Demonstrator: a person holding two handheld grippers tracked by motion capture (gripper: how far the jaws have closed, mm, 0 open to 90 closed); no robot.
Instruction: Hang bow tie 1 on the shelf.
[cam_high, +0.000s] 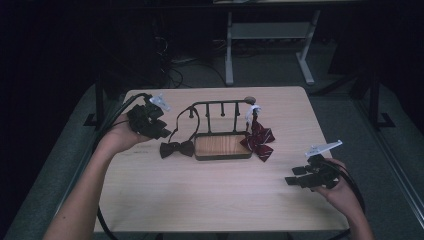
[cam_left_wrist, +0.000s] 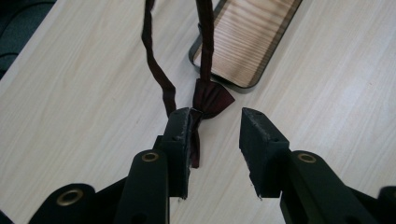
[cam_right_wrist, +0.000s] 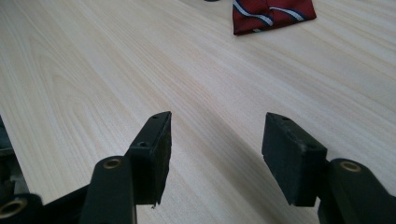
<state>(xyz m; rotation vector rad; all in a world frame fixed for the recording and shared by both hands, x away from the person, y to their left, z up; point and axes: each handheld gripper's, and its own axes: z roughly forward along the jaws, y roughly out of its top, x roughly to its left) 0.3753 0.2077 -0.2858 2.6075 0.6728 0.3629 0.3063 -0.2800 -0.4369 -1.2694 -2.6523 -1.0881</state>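
Observation:
A black metal rack (cam_high: 220, 105) with a wooden base (cam_high: 222, 146) stands mid-table. A dark maroon bow tie (cam_high: 176, 148) lies at the base's left, its strap looped up over the rack's left peg. A red striped bow tie (cam_high: 258, 138) hangs at the rack's right end. My left gripper (cam_high: 159, 129) is open left of the rack; in the left gripper view the dark bow tie (cam_left_wrist: 211, 99) and its strap (cam_left_wrist: 159, 70) lie just beyond the open left gripper (cam_left_wrist: 215, 119). My right gripper (cam_high: 294, 176) is open near the front right, over bare table (cam_right_wrist: 116, 70), the red tie (cam_right_wrist: 271, 14) far ahead.
The light wooden table (cam_high: 215, 195) has free room across its front half. A white desk frame (cam_high: 270, 45) and cables stand on the floor behind. Both cables trail off the table's sides.

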